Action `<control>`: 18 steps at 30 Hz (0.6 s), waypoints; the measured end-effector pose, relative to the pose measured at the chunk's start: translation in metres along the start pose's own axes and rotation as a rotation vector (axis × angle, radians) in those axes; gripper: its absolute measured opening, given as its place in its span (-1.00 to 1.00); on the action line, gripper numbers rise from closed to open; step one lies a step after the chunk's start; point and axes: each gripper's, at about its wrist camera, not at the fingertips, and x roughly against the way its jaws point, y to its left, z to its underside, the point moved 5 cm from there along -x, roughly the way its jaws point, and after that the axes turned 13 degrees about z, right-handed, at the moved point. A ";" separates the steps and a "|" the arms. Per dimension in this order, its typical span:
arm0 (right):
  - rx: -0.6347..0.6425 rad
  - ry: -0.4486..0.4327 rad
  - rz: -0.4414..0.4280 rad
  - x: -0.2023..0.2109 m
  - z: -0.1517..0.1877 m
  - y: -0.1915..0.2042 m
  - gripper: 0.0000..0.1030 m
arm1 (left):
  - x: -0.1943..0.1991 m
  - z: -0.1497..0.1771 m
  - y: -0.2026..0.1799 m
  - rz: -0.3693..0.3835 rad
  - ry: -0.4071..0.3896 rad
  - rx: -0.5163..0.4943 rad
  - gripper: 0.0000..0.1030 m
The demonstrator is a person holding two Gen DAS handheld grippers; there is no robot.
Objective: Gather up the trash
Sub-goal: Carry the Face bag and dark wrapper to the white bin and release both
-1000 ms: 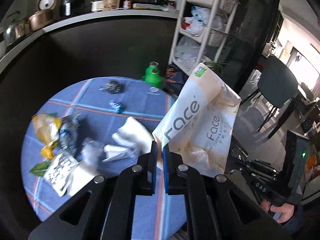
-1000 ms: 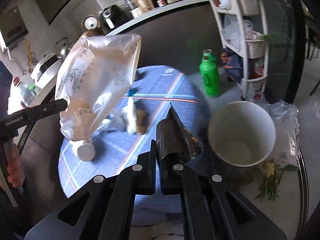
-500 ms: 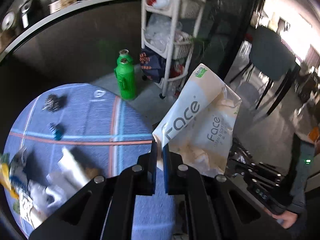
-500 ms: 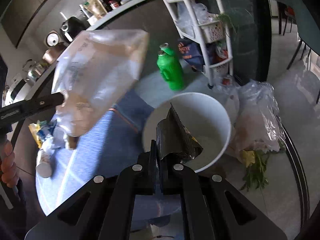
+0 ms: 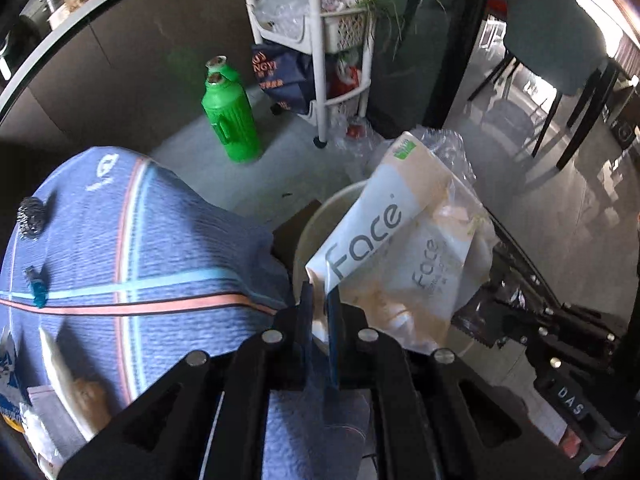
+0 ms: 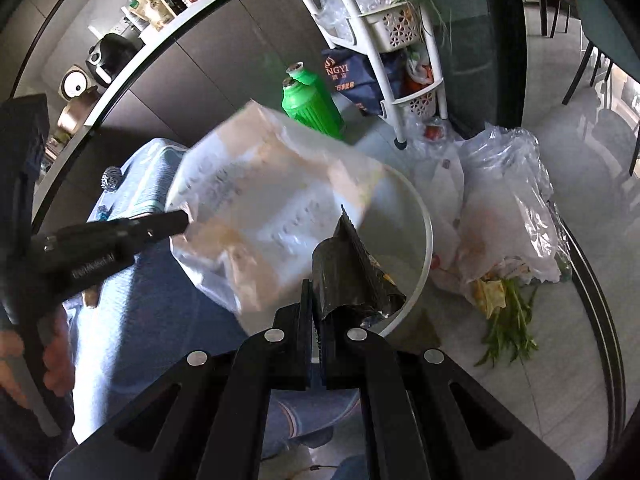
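A white "Face" tissue bag hangs over the white trash bin. Its lower corner sits between the jaws of my left gripper, which are opening, with a slim gap showing beside the film. In the right wrist view the same bag is blurred at the left gripper's tip, above the bin. My right gripper is shut on a dark crumpled wrapper, held just over the bin's near rim.
A round table with a blue cloth stands left of the bin, with litter at its left edge. A green bottle and a white rack stand behind. Plastic bags and greens lie on the floor to the right.
Both grippers swung from above the table to over the bin and came lower. The left jaws have parted slightly around the bag's corner. The right still grips the wrapper.
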 end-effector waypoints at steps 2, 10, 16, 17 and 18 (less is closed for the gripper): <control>0.001 0.008 0.001 -0.005 0.001 0.000 -0.95 | -0.003 0.000 0.003 -0.002 -0.003 -0.001 -0.51; 0.004 0.038 -0.009 -0.025 -0.001 0.005 -0.95 | 0.014 -0.010 0.008 0.022 -0.080 0.022 -0.12; 0.033 0.033 -0.001 -0.035 -0.005 0.017 -0.19 | 0.027 -0.011 0.015 0.019 -0.124 0.044 0.33; 0.037 0.012 0.003 -0.032 -0.005 0.018 0.10 | 0.029 -0.009 0.014 0.015 -0.128 0.041 0.40; 0.042 -0.006 0.004 -0.029 -0.006 0.020 0.17 | 0.030 -0.009 0.014 0.012 -0.132 0.038 0.50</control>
